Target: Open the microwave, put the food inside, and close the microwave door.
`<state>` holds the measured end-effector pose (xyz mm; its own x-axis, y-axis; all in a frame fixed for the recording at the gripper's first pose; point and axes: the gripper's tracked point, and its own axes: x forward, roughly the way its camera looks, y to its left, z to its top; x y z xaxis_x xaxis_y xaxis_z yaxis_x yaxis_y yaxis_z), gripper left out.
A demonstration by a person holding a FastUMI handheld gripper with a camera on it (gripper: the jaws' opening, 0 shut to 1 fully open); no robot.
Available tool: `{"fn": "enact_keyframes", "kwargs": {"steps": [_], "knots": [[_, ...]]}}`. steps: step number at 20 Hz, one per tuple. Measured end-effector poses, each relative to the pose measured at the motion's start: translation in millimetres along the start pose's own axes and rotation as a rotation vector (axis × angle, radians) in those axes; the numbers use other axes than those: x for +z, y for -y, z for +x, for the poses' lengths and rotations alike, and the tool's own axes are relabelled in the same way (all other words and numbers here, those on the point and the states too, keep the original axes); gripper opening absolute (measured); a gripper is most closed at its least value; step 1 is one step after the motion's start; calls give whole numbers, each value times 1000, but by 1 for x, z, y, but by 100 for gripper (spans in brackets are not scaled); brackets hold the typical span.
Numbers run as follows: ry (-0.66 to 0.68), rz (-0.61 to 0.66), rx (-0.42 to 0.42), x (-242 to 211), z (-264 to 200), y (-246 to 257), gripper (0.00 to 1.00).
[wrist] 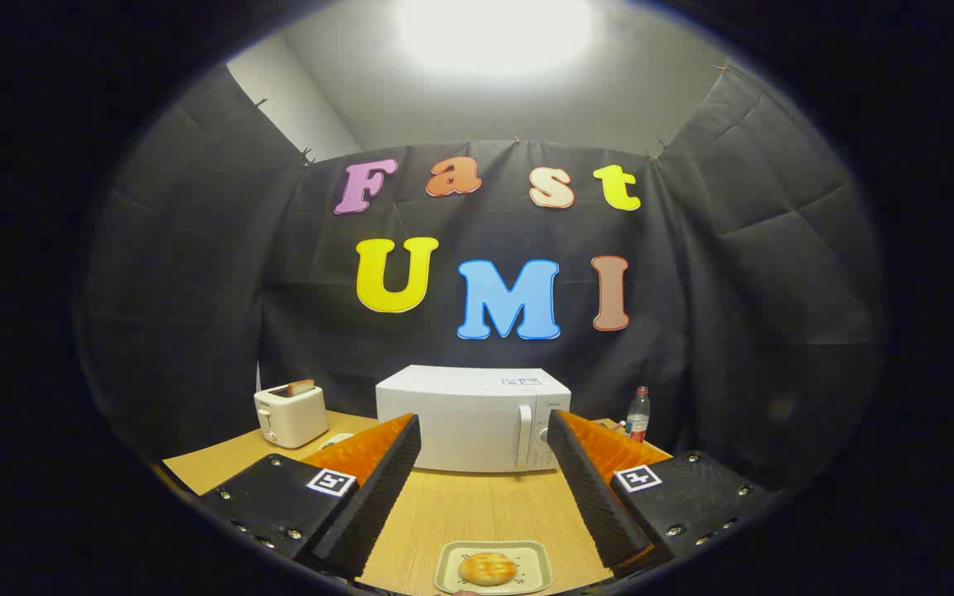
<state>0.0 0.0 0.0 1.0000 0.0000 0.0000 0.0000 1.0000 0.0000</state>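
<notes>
Spreading tongs [484, 430] apart over wooden table [477, 509] — cloth-walled booth.

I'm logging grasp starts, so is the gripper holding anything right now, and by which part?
Nothing is held. The gripper is open, its fingers spread apart above the table, with the bun on its tray lying untouched between them.

Bare table [477, 505] lies between the bun tray [493, 568] and shut microwave [469, 418].
</notes>
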Motion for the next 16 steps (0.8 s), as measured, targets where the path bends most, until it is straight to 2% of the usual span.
{"fn": "enact_keyframes", "kwargs": {"steps": [16], "knots": [[-4, 22, -21, 0, 7, 12, 98]]}}
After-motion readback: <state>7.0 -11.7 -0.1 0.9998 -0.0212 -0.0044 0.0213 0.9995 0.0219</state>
